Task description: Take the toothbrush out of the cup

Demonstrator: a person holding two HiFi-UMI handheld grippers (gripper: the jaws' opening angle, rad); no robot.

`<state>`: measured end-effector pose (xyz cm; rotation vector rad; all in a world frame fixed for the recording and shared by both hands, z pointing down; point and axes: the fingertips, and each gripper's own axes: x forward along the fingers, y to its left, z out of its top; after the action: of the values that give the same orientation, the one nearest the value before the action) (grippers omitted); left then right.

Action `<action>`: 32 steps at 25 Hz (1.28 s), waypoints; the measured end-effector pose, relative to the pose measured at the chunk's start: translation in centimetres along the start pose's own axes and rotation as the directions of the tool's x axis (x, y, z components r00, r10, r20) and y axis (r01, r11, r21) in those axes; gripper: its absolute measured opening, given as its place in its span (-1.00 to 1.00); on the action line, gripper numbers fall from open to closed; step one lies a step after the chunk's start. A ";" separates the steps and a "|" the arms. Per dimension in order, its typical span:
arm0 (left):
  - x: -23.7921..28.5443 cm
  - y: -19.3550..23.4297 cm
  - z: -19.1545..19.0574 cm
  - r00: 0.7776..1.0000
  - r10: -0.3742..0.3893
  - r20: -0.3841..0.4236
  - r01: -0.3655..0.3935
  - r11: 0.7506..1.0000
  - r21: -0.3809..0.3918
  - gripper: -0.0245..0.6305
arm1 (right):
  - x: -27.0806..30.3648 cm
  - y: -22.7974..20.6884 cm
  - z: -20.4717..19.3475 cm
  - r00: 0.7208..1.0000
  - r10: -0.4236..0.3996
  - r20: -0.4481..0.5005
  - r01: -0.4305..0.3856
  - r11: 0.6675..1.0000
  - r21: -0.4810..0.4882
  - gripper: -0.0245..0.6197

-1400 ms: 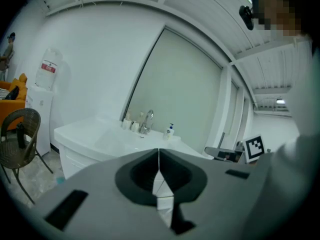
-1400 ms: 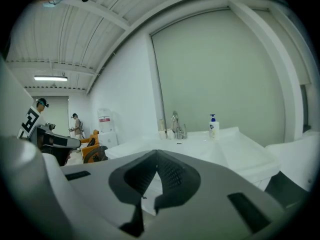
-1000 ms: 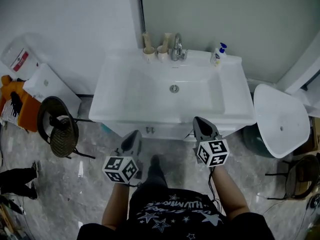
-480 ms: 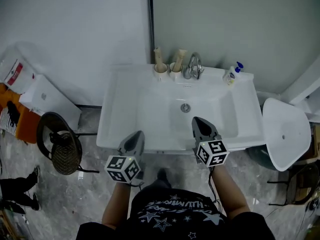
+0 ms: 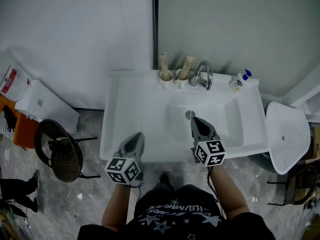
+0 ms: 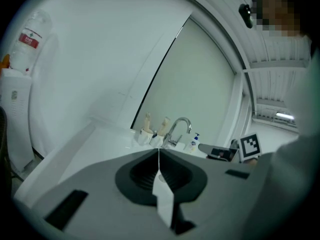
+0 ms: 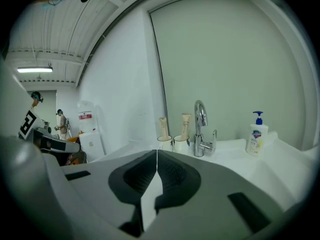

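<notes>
White washbasin (image 5: 131,119) fills the middle of the head view, set against a pale wall with a dark vertical seam, and grey stone floor lies below it. On the basin's back ledge two small cups stand touching or nearly so: the left cup (image 5: 165,76) and the right cup (image 5: 180,77), just to the left of the chrome faucet (image 5: 202,74). A beige toothbrush (image 5: 163,62) stands upright in the left cup, and a second toothbrush (image 5: 188,64) leans a little to the right in the other; neither has been lifted out. A soap bottle (image 5: 238,80) with a blue pump sits on the ledge on the far side of the faucet. The left gripper (image 5: 135,136) is over the basin's front rim with its jaws pressed together and nothing between them, only a thin line showing where the tips meet. The right gripper (image 5: 194,120) is farther in, its tip just beside the drain (image 5: 190,114), and its jaws are likewise closed tight on nothing. Both are well apart from the cups. A dark round chair (image 5: 60,151) stands on the floor to the left of the basin.
</notes>
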<state>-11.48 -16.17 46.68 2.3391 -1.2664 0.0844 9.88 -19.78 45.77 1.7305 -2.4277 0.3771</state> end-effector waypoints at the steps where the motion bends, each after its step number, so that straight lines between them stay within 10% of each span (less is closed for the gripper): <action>1: 0.2 0.2 0.0 1.000 0.002 -0.001 -0.002 1.000 -0.002 -0.87 | 0.4 0.0 0.1 1.000 0.003 -0.001 -0.003 1.000 0.000 -0.88; 32: 5.3 5.9 4.4 0.969 0.247 0.029 -0.246 0.968 -0.045 -0.86 | 22.3 0.3 5.0 0.980 0.176 -0.092 -0.180 0.983 -0.040 -0.71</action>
<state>-13.90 -24.93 46.43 2.1469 -1.5565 0.0979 2.36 -41.38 46.61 1.4500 -2.5131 0.4024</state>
